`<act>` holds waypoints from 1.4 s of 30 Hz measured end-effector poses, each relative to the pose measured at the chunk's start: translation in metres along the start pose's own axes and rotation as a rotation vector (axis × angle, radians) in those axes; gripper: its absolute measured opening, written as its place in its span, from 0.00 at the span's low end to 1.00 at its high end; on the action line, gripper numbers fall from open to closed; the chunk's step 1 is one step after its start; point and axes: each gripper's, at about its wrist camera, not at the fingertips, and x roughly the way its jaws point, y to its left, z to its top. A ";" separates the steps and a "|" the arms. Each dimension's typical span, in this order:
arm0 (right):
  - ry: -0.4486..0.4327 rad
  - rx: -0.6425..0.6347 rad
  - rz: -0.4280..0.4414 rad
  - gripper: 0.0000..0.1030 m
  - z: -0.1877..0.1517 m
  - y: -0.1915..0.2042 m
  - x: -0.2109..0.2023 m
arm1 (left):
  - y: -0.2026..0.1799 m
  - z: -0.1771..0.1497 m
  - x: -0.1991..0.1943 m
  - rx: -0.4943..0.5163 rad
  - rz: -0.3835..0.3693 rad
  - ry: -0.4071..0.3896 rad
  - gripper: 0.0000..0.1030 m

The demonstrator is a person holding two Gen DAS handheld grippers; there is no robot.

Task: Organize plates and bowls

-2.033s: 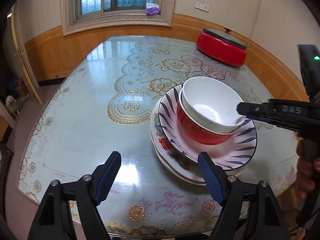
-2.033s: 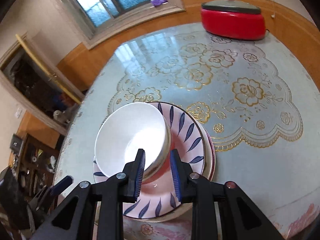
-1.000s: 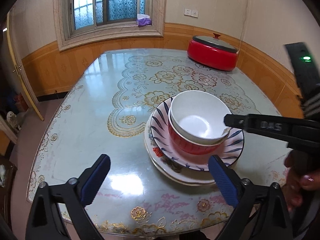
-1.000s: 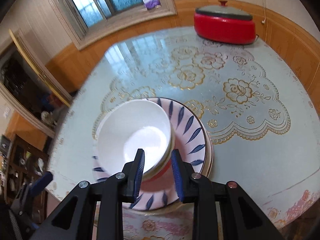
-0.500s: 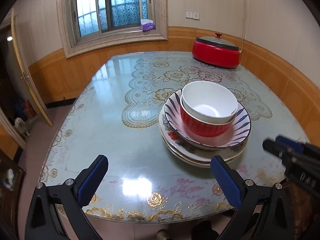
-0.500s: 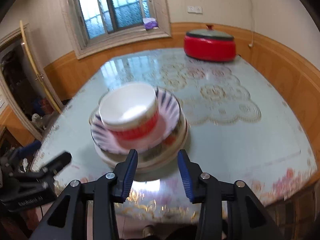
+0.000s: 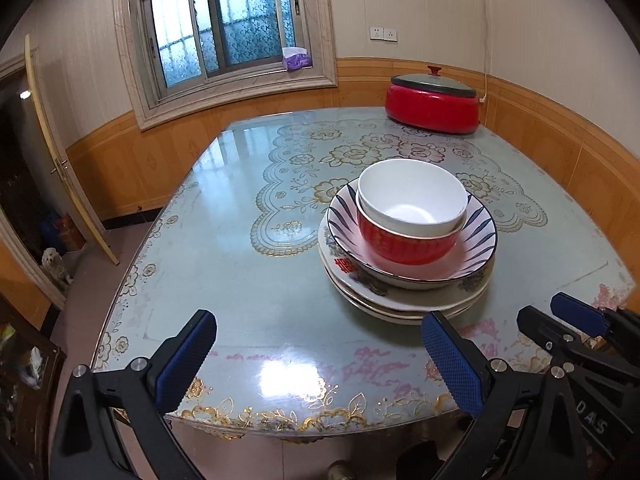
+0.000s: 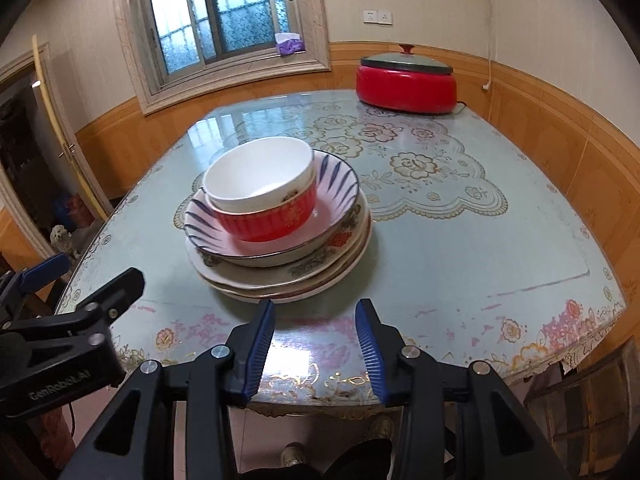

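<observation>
The fingers of the left gripper (image 7: 320, 364) stand wide apart at the bottom of the left wrist view, one blue pad at lower left, the other at lower centre-right, with nothing between them but the near edge of the table (image 7: 224, 240). Above and just right of that gap, right of centre in the frame, sits the stack: a white bowl (image 7: 412, 200) nested in a red bowl (image 7: 404, 242), both inside a striped pink dish (image 7: 478, 226) on a pile of flowered plates (image 7: 400, 296), clear of both pads. In the right wrist view the right gripper (image 8: 316, 344) occupies the bottom centre, its jaws having just been opening; they now stand moderately parted, holding nothing. The stack lies above and slightly left of them, left of centre, apart from the pads. A red lidded pot (image 8: 406, 84) stands at the table's far side, in the upper right of the frame.
</observation>
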 end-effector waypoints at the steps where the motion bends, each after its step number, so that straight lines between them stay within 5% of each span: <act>1: 0.002 -0.004 0.003 0.41 0.000 0.001 0.000 | 0.000 0.000 0.000 0.000 0.000 0.000 1.00; 42: 0.034 -0.028 0.012 0.41 0.005 0.016 0.015 | 0.004 0.000 0.009 0.009 -0.004 0.013 1.00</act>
